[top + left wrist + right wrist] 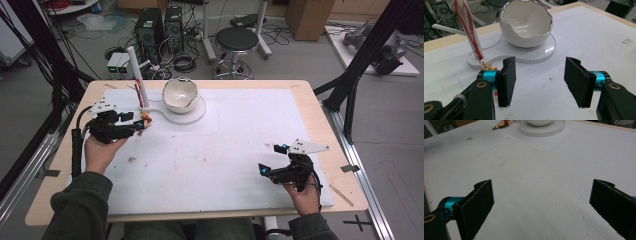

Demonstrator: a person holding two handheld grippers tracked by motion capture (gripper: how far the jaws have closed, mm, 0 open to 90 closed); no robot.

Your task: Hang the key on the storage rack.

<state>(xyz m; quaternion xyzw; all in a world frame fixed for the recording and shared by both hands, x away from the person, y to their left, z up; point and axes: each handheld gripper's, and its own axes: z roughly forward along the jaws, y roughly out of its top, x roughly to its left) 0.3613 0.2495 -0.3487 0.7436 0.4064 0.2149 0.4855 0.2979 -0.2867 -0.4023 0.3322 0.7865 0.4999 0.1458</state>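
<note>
The left claw (pixel 142 125) is hovering low at the far-left part of the tabletop (pixel 240 150), its jaws standing apart with nothing pressed between them. Lying just beside its left jaw is a small orange-and-gold trinket (pixel 487 67), which is resting on the foot of a white stand (pixel 534 56), at roughly eleven o'clock from the gap between the jaws in the left gripper view. A white rod (pixel 469 30) wrapped in a red cord (pixel 466 22) is rising at a tilt from that same spot, its long axis leaning away toward twelve o'clock. The white bowl with the silvered, egg-shell rim (pixel 526 26) is sitting on the round end of the stand at about twelve to one o'clock from the claw, near but not touching it.

The right claw (pixel 274 162) is resting released at about four o'clock on the tabletop, well apart from everything else, with bare white surface between its jaws. The left hand is plainly the nearer one; judging by this, any pick-up of the trinket calls for a slight swing of the left claw toward eleven o'clock.
</note>
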